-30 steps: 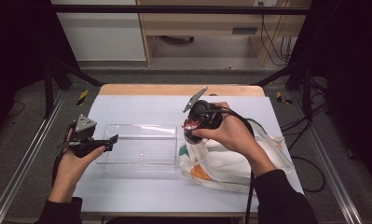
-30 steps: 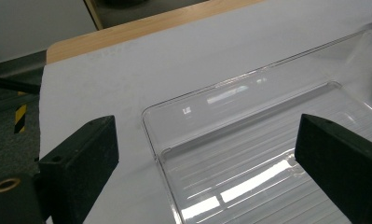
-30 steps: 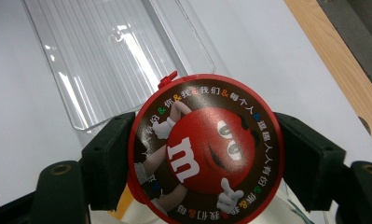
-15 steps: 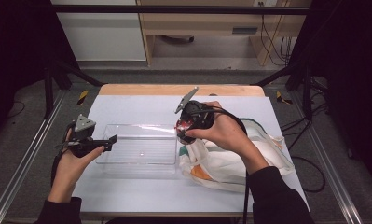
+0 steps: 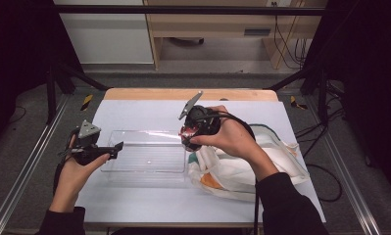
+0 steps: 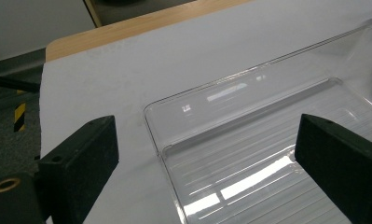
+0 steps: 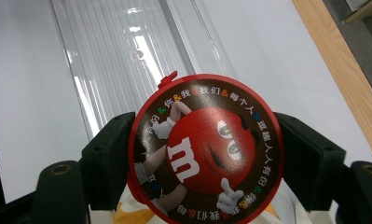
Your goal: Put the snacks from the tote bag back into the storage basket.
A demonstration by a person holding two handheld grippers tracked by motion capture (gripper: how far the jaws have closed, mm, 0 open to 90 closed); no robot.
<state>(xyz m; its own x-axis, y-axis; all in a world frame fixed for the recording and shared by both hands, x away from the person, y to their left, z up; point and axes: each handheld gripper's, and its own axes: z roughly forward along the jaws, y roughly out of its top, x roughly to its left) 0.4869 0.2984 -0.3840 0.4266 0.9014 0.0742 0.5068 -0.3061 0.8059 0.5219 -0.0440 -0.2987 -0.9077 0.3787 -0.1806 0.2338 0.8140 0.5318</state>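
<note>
The right claw (image 7: pixel 206 154) is clamped on a round red M&M's candy tin (image 7: pixel 205 148), one jaw on each side of its rim, holding it in the air just over the right end of the clear plastic tray (image 5: pixel 144 154) on the white desk (image 5: pixel 134 110); a cloth tote bag (image 5: pixel 232 169) lies beside it. The left claw (image 6: pixel 207 158) stands wide with nothing in it at the tray's left end

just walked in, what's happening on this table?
A person works with a hand-held gripper in each hand. The right hand-held gripper is shut on a round M&M's candy container, red-rimmed, and holds it over the right end of a clear plastic tray, just above a white cloth bag. The left hand-held gripper sits open at the tray's left edge, holding nothing.
</note>
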